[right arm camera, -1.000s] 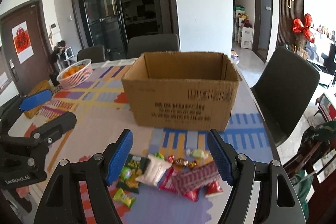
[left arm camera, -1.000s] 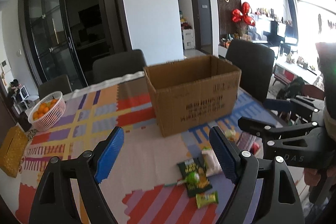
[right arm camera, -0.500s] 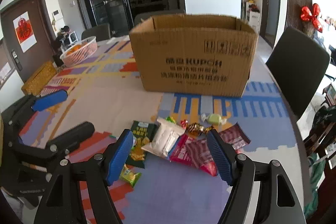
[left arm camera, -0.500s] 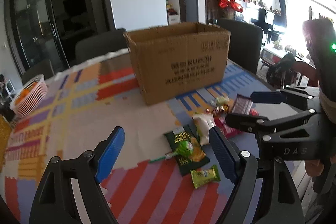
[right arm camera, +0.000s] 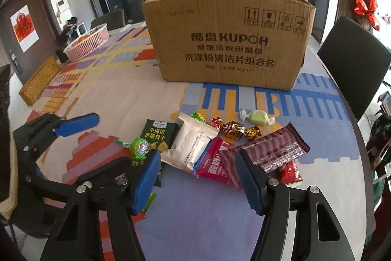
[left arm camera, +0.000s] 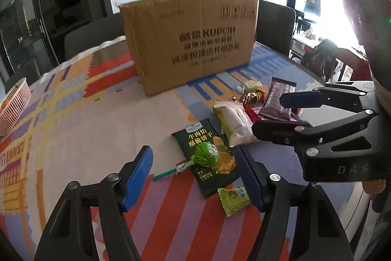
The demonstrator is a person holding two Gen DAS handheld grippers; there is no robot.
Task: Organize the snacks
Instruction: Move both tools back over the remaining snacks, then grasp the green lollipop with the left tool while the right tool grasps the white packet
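Observation:
A cardboard box (left arm camera: 190, 40) (right arm camera: 227, 40) stands open on the patterned tablecloth. In front of it lies a heap of snacks: a dark green biscuit pack (left arm camera: 207, 153) (right arm camera: 158, 136) with a green lollipop (left arm camera: 206, 157) (right arm camera: 140, 148) on it, a white pack (left arm camera: 235, 124) (right arm camera: 193, 144), a maroon bar (left arm camera: 278, 99) (right arm camera: 271, 151), a red pack (right arm camera: 215, 162), wrapped candies (right arm camera: 238, 130) and a small green packet (left arm camera: 233, 201). My left gripper (left arm camera: 198, 179) is open, low over the lollipop. My right gripper (right arm camera: 198, 181) is open, just before the white and red packs.
A pink basket of oranges (right arm camera: 88, 44) (left arm camera: 12, 104) and a yellow tissue box (right arm camera: 40, 81) sit on the table's left side. Dark chairs (right arm camera: 354, 65) stand around the table. The table edge runs close at the right.
Both grippers have dropped lower and moved forward toward the snack heap. The box and snacks look larger. Both stayed open.

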